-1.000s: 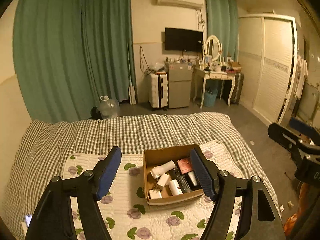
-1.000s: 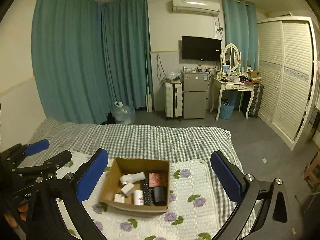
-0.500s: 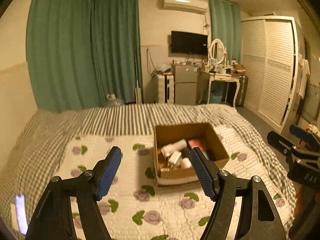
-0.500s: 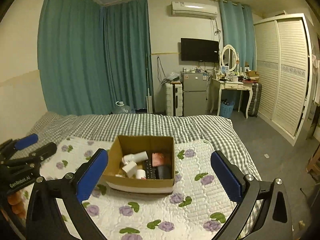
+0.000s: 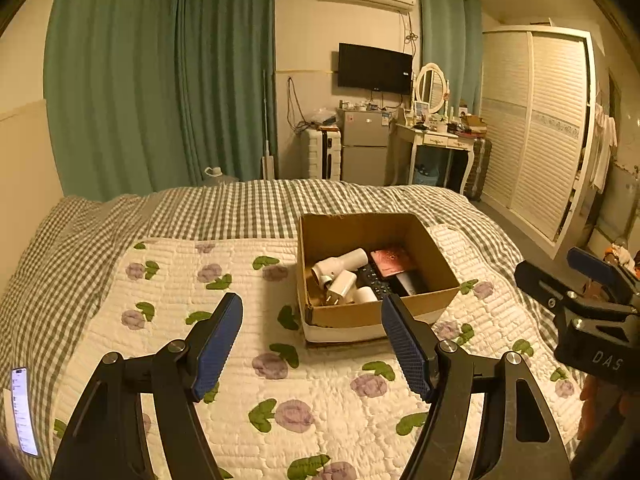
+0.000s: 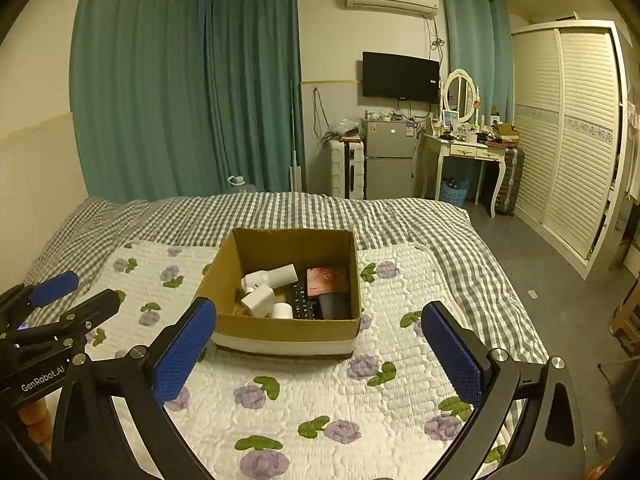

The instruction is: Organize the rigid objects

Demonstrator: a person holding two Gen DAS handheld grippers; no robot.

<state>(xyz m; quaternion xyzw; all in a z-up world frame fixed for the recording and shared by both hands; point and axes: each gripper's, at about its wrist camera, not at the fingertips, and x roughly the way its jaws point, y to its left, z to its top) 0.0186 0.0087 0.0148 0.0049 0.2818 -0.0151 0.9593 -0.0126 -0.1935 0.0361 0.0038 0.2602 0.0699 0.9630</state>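
With both the left tongs (image 5: 312,342) and right tongs (image 6: 318,354) held spread wide and empty, the cardboard box (image 6: 286,330) of small rigid items is now seen closer ahead of them than a second ago, suggesting an approach toward it.

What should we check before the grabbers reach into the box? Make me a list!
1. Left gripper open and empty: ok.
2. Right gripper open and empty: ok.
3. Cardboard box upright on the flowered quilt, top open: ok.
4. Things inside in view, namely the white tube, white plug, black remote and pink card: ok.
5. Room to grab one thing alone: not ok, they lie crowded and touching.
6. What lies under the pile: cannot tell.
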